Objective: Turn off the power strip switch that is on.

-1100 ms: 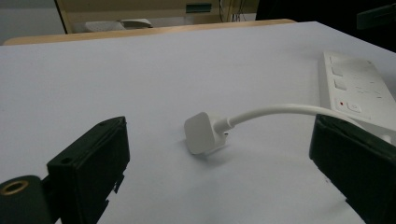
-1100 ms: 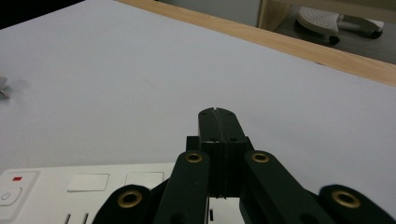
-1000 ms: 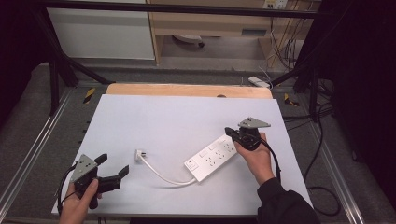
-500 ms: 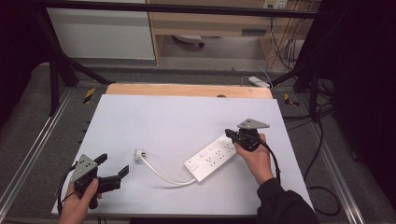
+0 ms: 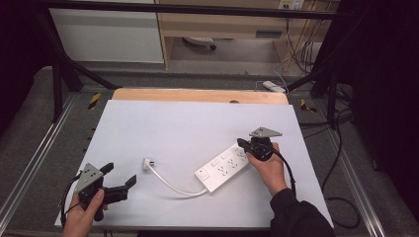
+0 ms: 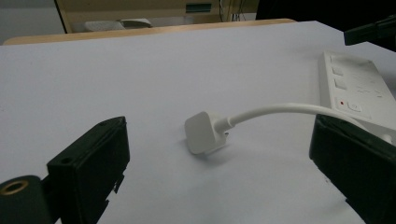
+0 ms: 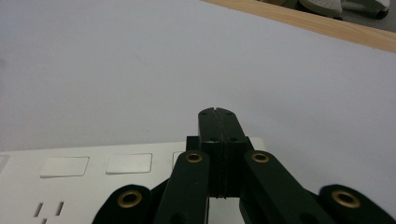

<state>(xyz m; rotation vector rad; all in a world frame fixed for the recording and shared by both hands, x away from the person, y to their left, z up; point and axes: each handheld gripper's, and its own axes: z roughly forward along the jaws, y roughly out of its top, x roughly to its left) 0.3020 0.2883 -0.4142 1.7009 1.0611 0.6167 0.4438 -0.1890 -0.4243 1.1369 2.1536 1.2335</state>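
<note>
A white power strip lies slantwise on the white table sheet, right of centre. Its white cable curves left to a white plug lying on the sheet. My right gripper is shut with nothing between its jaws, and its tip hovers over the strip's far end; whether it touches I cannot tell. In the right gripper view the closed tip stands above the strip. My left gripper is held wide open near the front left edge. The plug lies ahead between its spread jaws, apart from both.
A wooden table edge runs along the back. Metal rails flank the table on both sides. Loose cables trail on the floor at the right, and another white strip lies beyond the back right corner.
</note>
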